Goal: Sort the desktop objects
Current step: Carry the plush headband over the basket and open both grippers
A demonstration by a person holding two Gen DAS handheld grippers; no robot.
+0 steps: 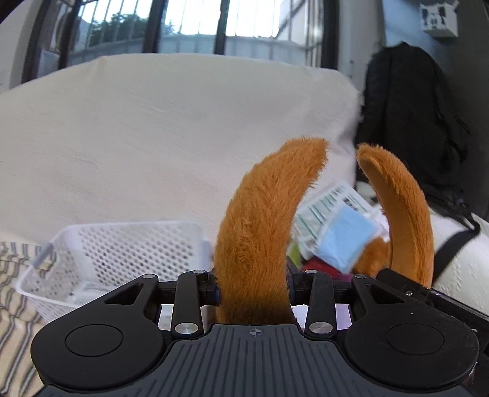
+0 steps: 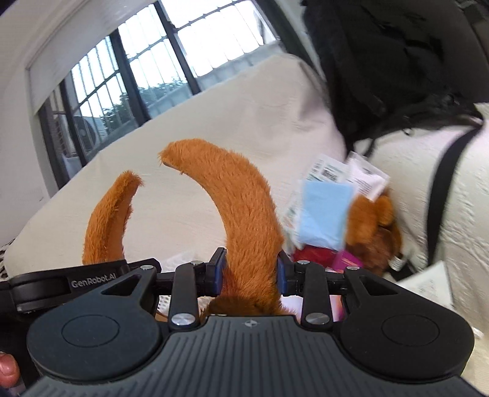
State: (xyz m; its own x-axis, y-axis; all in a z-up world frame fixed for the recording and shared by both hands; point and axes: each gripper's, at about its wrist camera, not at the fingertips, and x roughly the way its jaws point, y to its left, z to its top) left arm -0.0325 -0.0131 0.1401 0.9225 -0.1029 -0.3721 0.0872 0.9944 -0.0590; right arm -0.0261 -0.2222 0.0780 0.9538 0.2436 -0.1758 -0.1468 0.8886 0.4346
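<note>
An orange-brown plush toy with two long curved limbs is held up between both grippers. My left gripper (image 1: 253, 288) is shut on one furry limb (image 1: 266, 220). My right gripper (image 2: 251, 273) is shut on the other limb (image 2: 241, 207), which also shows in the left wrist view (image 1: 400, 213). Paper and light-blue tags (image 1: 339, 232) hang from the toy; they also show in the right wrist view (image 2: 324, 210). The toy's brown body (image 2: 376, 235) hangs behind them. A white perforated basket (image 1: 116, 253) sits low on the left.
A white cloth-covered surface (image 1: 152, 146) fills the background. A black backpack (image 1: 409, 116) stands at the right, with barred windows (image 1: 189, 21) behind. Striped fabric (image 1: 15, 305) lies at the lower left. Red and pink items (image 2: 327, 256) lie below the toy.
</note>
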